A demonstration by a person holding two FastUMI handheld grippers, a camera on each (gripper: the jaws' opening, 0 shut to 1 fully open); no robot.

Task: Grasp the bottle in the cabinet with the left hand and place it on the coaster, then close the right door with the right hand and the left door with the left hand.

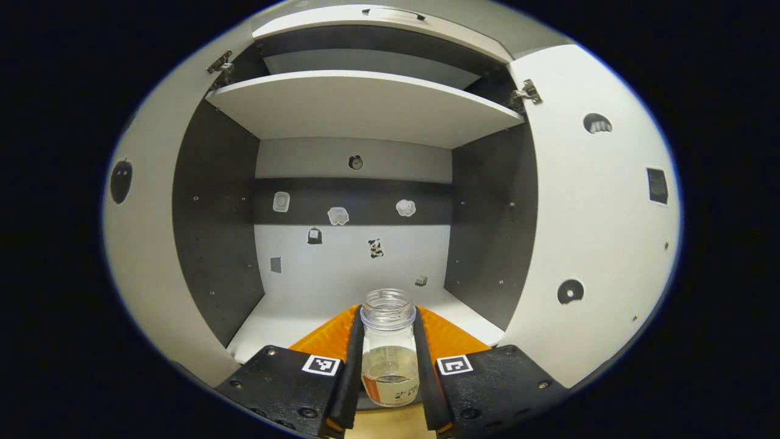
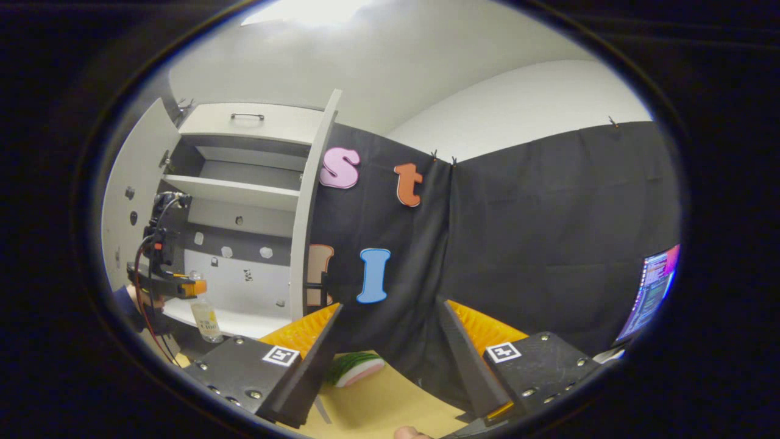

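A clear lidless bottle (image 1: pixel 390 356) with a little liquid and a label stands upright between the fingers of my left gripper (image 1: pixel 389 312), which is shut on it at the front edge of the cabinet's bottom shelf (image 1: pixel 286 320). Both doors hang open, the left door (image 1: pixel 146 256) and the right door (image 1: pixel 597 231). In the right gripper view, the left gripper (image 2: pixel 183 286) holds the bottle (image 2: pixel 206 317) by the cabinet (image 2: pixel 237 195). My right gripper (image 2: pixel 390 360) is open over the tan table, and a flat green, white and pink coaster (image 2: pixel 356 369) lies just beyond its left finger.
An upper shelf (image 1: pixel 365 103) spans the cabinet, and small stickers dot its back wall. The right door (image 2: pixel 308 207) stands edge-on in the right gripper view. A lit screen (image 2: pixel 652 292) sits at the far right. Tan tabletop (image 2: pixel 378 405) lies under the right gripper.
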